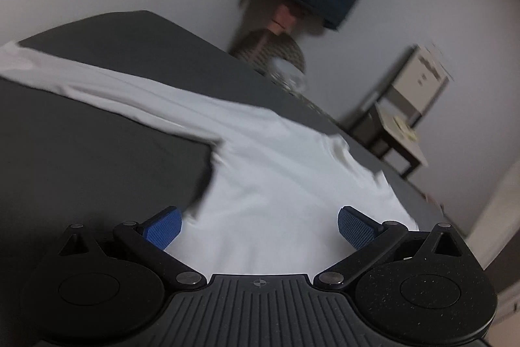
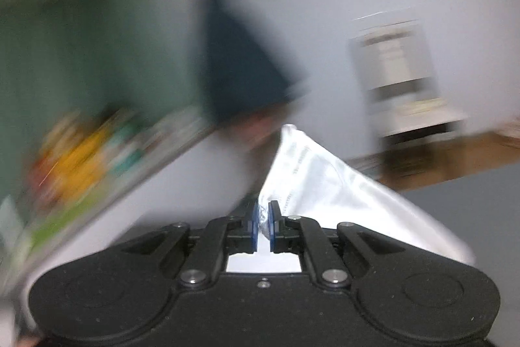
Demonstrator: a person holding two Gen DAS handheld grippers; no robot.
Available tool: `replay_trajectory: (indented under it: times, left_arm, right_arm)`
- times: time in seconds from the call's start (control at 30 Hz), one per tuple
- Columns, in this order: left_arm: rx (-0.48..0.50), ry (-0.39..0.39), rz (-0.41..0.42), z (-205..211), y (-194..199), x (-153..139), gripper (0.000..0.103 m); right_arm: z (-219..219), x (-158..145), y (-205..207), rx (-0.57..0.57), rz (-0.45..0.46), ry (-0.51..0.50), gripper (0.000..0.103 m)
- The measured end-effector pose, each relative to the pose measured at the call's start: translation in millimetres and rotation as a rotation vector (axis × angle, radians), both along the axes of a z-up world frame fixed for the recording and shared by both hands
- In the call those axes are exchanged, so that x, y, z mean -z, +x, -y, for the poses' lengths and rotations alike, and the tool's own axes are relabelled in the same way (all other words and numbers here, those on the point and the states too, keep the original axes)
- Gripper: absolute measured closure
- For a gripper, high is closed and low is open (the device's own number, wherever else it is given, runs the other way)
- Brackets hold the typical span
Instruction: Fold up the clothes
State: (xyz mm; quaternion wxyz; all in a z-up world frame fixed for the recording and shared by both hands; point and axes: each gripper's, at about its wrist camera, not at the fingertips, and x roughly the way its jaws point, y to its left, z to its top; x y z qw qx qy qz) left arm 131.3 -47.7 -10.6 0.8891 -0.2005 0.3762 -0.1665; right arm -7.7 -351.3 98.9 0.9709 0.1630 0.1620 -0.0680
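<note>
A big dark gray table (image 1: 81, 158) has a white shirt (image 1: 260, 158) spread flat on it, one long sleeve stretched out. The left gripper (image 1: 260, 228) hangs over the shirt, its blue fingers (image 1: 164, 228) wide apart. The right gripper (image 2: 264, 221) pinches a lifted corner of white cloth.

The white shirt (image 1: 276, 171) is seen as soft, matt cloth, faintly creased. The table (image 1: 97, 158) is covered in a dark grey, matt, smooth surface. The left gripper (image 1: 260, 228) is made of black, finely speckled matt plastic with small metal pivot pins; its pads (image 1: 164, 228) are blue with a fine grid texture. The same build is shown by the right gripper (image 2: 264, 221).
</note>
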Motion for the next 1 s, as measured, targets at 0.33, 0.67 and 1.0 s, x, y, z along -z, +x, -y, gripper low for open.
replay_trajectory:
  times: [0.33,0.67,1.0]
  left_arm:
    - [-0.093,-0.115,-0.072,-36,25,14,0.0]
    - [0.237,-0.159,-0.273,4,41,43,0.0]
    - [0.367,-0.049,-0.418,32,33,73,0.0]
  right_arm:
    - [-166,179,40,-0.452,-0.408,-0.115,0.097]
    - [-174,171,16,-0.473,-0.36,-0.117,0.097]
    - [-177,162,5,-0.388,-0.251,-0.105,0.097]
